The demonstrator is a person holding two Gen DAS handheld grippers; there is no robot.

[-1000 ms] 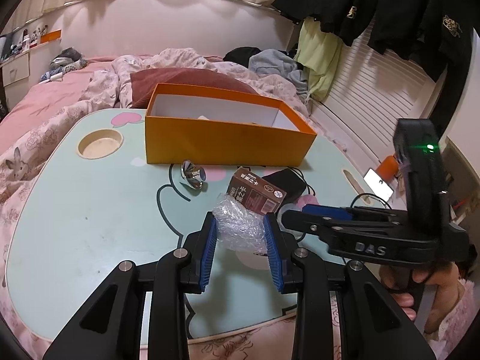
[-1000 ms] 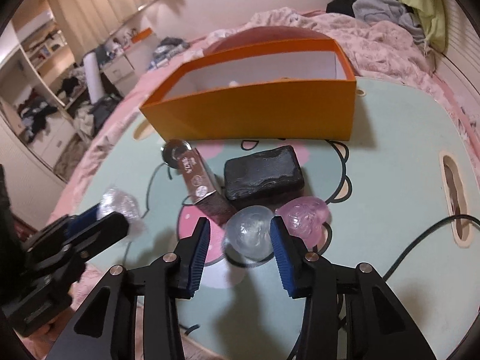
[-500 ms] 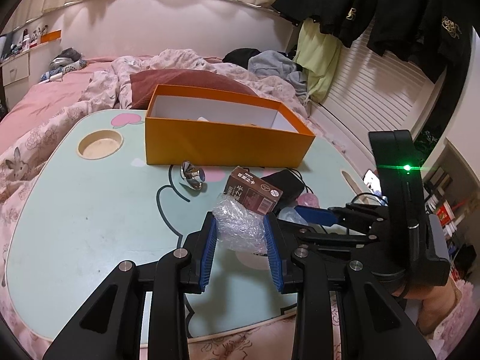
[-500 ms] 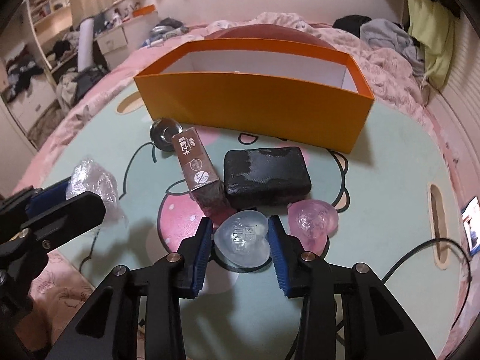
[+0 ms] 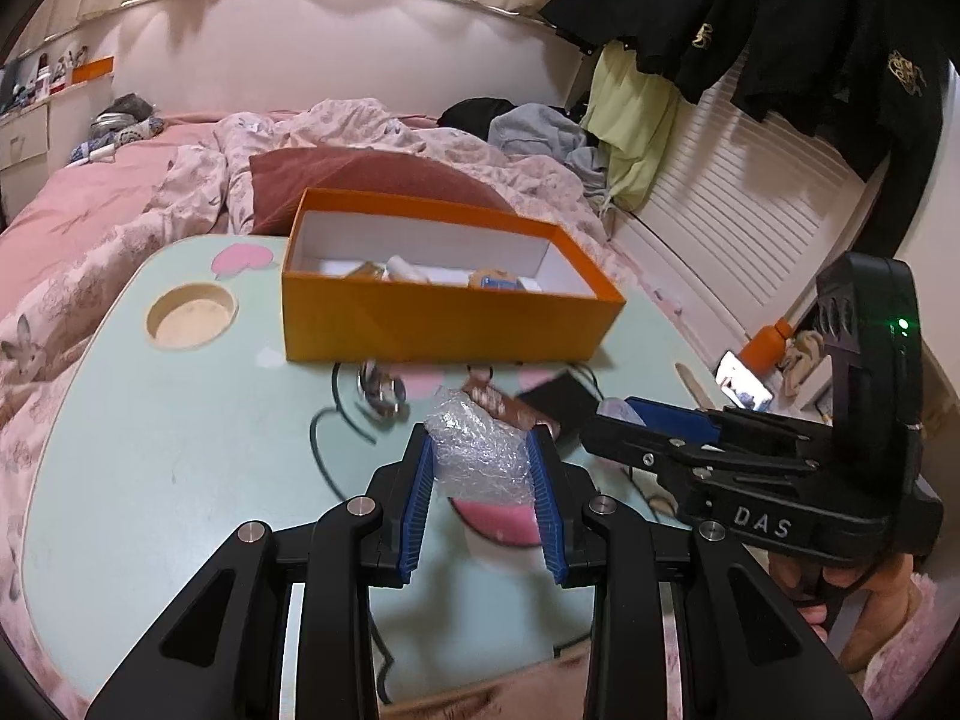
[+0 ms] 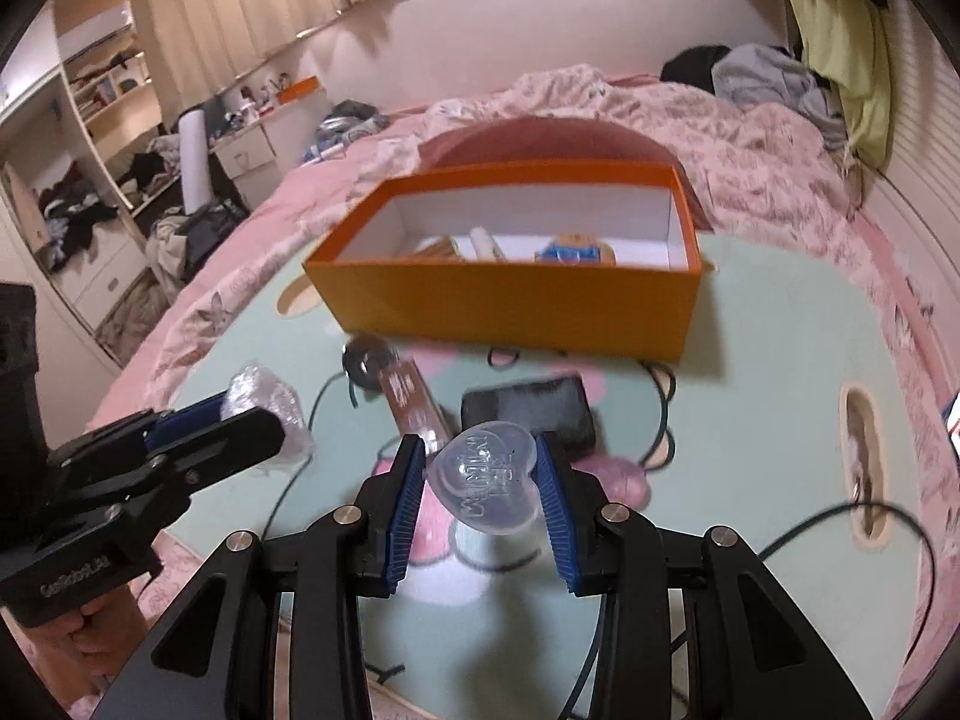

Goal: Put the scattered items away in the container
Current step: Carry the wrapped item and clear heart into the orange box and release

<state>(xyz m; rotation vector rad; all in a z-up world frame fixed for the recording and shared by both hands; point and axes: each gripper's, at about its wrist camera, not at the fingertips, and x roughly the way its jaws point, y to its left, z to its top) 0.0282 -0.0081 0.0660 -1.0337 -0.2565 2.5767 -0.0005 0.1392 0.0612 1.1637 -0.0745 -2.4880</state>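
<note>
My left gripper [image 5: 480, 450] is shut on a crumpled clear plastic wad [image 5: 480, 450] and holds it above the table; it also shows in the right wrist view [image 6: 264, 405]. My right gripper [image 6: 483, 468] is shut on a clear heart-shaped case [image 6: 489, 477], lifted off the table. The orange box [image 5: 444, 318] stands open at the back with several items inside; it also shows in the right wrist view [image 6: 510, 294]. On the table lie a brown carton [image 6: 414, 402], a black pouch [image 6: 531, 411], a pink heart case [image 6: 618, 474] and a metal clip [image 6: 366, 357].
The pale green table [image 5: 168, 438] has a round cup recess [image 5: 189, 315] at the back left and a slot [image 6: 861, 456] at the right. A black cable [image 6: 828, 534] trails over the front right. A bed with pink bedding [image 5: 90, 228] lies behind.
Both grippers have risen with their loads, so the box's inside now shows. The clear heart case has left the table in my right gripper.
</note>
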